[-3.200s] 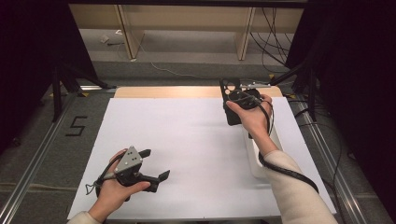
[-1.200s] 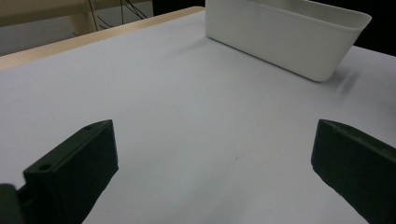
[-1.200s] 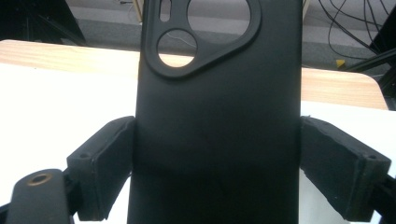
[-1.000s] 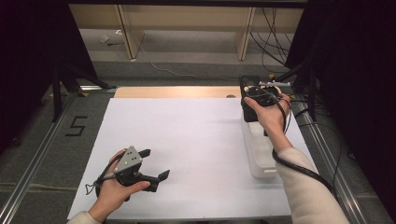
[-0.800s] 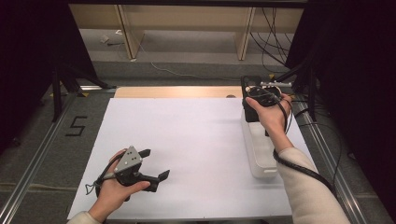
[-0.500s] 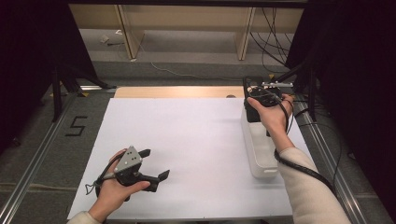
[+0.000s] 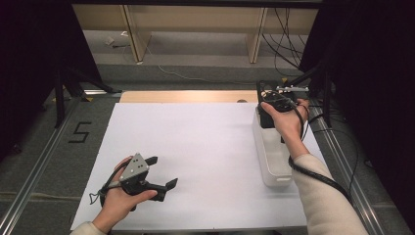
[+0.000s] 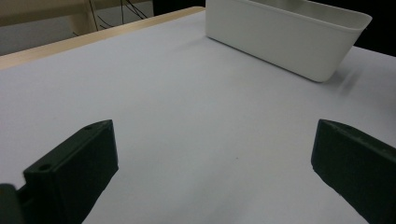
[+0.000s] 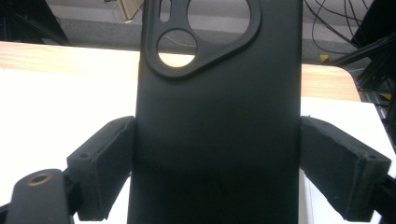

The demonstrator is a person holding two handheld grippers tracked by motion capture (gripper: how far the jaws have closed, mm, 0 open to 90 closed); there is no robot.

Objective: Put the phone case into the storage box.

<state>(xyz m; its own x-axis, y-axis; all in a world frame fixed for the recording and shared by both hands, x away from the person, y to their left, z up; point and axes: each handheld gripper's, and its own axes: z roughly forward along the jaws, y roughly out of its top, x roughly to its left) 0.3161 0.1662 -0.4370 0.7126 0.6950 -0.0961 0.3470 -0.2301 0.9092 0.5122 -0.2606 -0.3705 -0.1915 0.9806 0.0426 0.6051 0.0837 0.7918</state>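
Observation:
My right gripper is shut on a black phone case, which stands upright between the jaws above the far end of a white bin. In the right gripper view the phone case shows its camera cut-outs at the top, and both pads press on its long edges at my right gripper. My left gripper rests at the table's front left, open with nothing in it. In the left gripper view my left gripper points across the sheet toward the white bin.
A white sheet covers the table, with a wooden strip along its far edge. Metal rails run along both sides. Cables lie on the floor beyond the table.
The right hand has carried the phone case to the right, from over the sheet to above the bin's far end; in the last second it shifted only slightly. The left gripper stayed still.

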